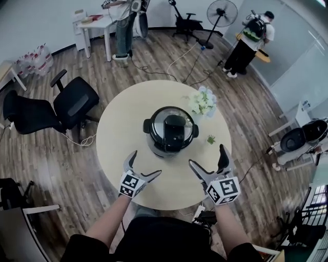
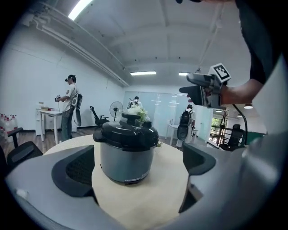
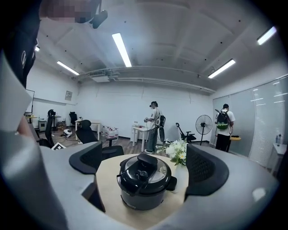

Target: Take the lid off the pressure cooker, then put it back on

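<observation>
Some flowers (image 2: pixel 142 115) half-hidden behind pressure cooker (image 2: pixel 127 157)

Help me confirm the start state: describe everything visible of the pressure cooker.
The pressure cooker is a round pot with a grey, metal-looking body, a black lid seated on top with a raised central handle, and black side handles. It stands upright near the middle of the round table. The left gripper and right gripper, both open, are clear of it.

Flowers (image 1: pixel 202 101) are being borne by a round table (image 1: pixel 169 179); a chair (image 1: pixel 76 102) is being seen near it, a fan (image 1: pixel 222 14) well apart.
</observation>
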Action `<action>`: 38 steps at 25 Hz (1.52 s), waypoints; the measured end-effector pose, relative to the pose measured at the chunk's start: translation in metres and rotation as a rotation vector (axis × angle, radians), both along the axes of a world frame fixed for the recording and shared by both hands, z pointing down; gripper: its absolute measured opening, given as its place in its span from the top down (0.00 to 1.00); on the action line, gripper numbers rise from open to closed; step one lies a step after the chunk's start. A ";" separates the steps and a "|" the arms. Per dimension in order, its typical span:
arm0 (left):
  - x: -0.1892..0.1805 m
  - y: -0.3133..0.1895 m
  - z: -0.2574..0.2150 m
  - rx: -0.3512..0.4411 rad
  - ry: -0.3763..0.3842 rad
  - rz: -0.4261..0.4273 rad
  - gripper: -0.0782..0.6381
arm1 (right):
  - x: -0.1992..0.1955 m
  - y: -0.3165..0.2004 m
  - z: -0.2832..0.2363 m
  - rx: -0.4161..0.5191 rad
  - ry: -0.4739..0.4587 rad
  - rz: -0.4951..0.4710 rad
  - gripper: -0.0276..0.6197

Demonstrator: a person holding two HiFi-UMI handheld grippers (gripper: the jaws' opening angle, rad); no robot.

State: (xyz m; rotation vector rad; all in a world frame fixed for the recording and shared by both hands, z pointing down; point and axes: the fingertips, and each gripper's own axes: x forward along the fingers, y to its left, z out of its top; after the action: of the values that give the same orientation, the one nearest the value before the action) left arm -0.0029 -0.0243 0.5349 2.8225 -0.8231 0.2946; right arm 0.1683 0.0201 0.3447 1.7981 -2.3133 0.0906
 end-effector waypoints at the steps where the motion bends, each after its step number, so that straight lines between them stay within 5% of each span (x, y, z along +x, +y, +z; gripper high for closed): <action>1: 0.003 -0.009 0.009 -0.012 -0.013 0.012 0.07 | 0.000 -0.009 0.001 -0.007 0.007 -0.006 0.05; 8: 0.026 -0.059 0.050 -0.108 -0.081 0.048 0.07 | -0.001 -0.064 0.005 -0.073 0.037 -0.074 0.05; 22: 0.072 -0.100 0.111 -0.149 -0.180 0.099 0.07 | 0.013 -0.148 0.041 -0.196 0.109 -0.262 0.05; 38: 0.076 -0.107 0.115 -0.144 -0.171 0.088 0.07 | -0.034 -0.205 0.106 -0.455 0.328 -0.676 0.09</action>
State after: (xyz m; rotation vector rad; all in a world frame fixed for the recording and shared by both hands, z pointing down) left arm 0.0731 -0.1316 0.6503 2.7302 -0.6796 0.5907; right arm 0.1345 -0.1846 0.4508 0.7126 -2.2806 0.1785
